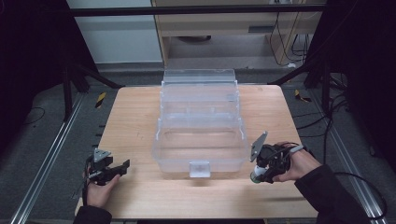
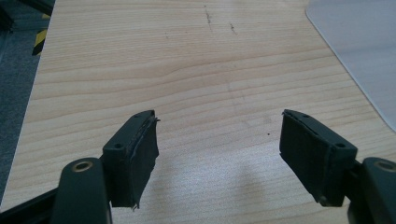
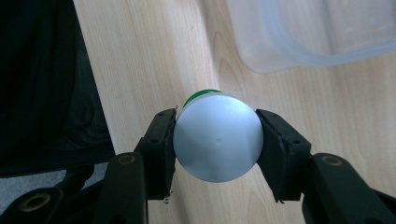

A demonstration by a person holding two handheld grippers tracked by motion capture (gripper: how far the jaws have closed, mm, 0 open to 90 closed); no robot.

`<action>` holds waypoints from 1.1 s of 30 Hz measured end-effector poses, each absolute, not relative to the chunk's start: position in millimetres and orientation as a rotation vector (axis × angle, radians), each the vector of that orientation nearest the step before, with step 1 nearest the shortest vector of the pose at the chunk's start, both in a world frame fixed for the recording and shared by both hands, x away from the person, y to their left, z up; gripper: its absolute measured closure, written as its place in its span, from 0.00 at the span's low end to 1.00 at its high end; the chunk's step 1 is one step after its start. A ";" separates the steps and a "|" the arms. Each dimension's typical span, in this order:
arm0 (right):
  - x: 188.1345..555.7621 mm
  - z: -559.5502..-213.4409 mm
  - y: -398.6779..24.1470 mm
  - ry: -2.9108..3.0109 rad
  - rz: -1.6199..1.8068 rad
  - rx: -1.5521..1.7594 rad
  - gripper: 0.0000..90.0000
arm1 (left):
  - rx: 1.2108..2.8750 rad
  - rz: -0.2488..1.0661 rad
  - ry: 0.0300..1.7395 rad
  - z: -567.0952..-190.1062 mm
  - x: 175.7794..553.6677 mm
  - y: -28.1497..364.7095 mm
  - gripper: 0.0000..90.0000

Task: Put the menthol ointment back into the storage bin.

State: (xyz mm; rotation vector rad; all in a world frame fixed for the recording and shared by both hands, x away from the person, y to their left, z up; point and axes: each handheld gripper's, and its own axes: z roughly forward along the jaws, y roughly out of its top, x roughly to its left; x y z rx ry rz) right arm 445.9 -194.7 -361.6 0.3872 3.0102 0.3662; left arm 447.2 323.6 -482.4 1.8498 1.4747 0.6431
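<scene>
My right gripper (image 3: 216, 142) is shut on a small green container with a round pale cap (image 3: 217, 133), both pads pressing its sides. In the high view this container (image 1: 256, 177) hangs a little above the table's front right, in the right gripper (image 1: 259, 173), just right of the clear plastic box (image 1: 201, 161). My left gripper (image 2: 219, 149) stands open over bare wood with nothing between its jaws. It rests at the table's front left (image 1: 122, 167), pointing towards the box.
The clear box stands open in the middle of the wooden table (image 1: 140, 121), its lid tilted back at the far side and a latch (image 1: 200, 169) at the front. A box corner (image 2: 359, 56) lies ahead of the left gripper. Black frame posts flank the table.
</scene>
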 end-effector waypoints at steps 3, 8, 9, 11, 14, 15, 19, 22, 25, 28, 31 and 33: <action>446.8 -351.8 -196.1 2.992 0.392 0.390 0.56 | 1.849 0.644 1.474 -482.3 447.2 323.5 0.30; 450.9 -333.7 -198.8 2.960 0.421 0.406 0.56 | 1.850 0.643 1.475 -482.5 447.3 323.6 0.30; 453.2 -329.1 -199.0 2.956 0.427 0.406 0.56 | 1.850 0.642 1.474 -482.5 447.3 323.7 0.30; 455.5 -323.9 -198.4 2.951 0.429 0.413 0.56 | 1.849 0.643 1.474 -482.4 447.4 323.8 0.30; 460.2 -314.0 -195.3 2.953 0.422 0.412 0.56 | 1.850 0.642 1.475 -482.7 447.5 323.7 0.30; 461.8 -310.4 -193.7 2.953 0.422 0.410 0.56 | 1.851 0.642 1.475 -482.8 447.5 323.5 0.30; 468.6 -297.2 -186.9 2.934 0.465 0.395 0.56 | 1.853 0.641 1.472 -482.8 447.6 323.4 0.30; 474.7 -290.8 -179.9 2.927 0.482 0.388 0.56 | 1.851 0.640 1.473 -482.6 447.5 323.8 0.30; 481.0 -288.8 -173.8 2.928 0.480 0.381 0.56 | 1.852 0.640 1.473 -482.7 447.7 323.7 0.30; 488.4 -290.2 -167.7 2.933 0.498 0.387 0.56 | 1.851 0.640 1.472 -482.5 447.7 323.6 0.30; 496.2 -296.0 -162.3 2.936 0.497 0.378 0.56 | 1.848 0.641 1.474 -482.3 447.7 324.4 0.30; 500.6 -300.6 -158.9 2.941 0.488 0.375 0.56 | 1.847 0.639 1.477 -482.5 447.9 325.0 0.30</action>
